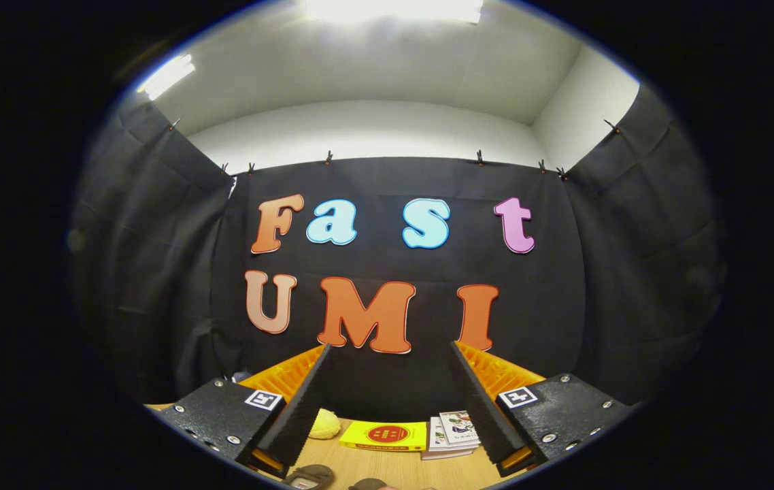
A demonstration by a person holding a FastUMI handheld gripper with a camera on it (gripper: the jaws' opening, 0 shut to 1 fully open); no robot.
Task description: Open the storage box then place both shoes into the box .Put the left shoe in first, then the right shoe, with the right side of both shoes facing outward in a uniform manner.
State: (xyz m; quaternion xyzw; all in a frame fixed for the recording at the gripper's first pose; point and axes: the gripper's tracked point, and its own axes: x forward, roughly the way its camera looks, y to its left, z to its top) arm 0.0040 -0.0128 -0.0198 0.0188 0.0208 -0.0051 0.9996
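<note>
Spread wide and gripping nothing, the gripper (387, 401) is pointing at the booth wall above a wooden table (387, 469). Between its fingers, a yellow booklet (384, 435) and small cards (453, 433) are lying; shoe parts (312, 475) are peeking just beneath.

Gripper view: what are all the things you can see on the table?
table: one, light wood, under everything.
yellow book: one, yellow with a red circle, lying flat between the fingers.
booklets: a small stack, white with pictures, right beside the yellow book.
yellow lump: one, soft yellow, by the left finger; can't tell what it is.
dark things: two, brownish, nearest on the table, partly cut off.
gripper: one, fingers wide apart, holding nothing.
</note>
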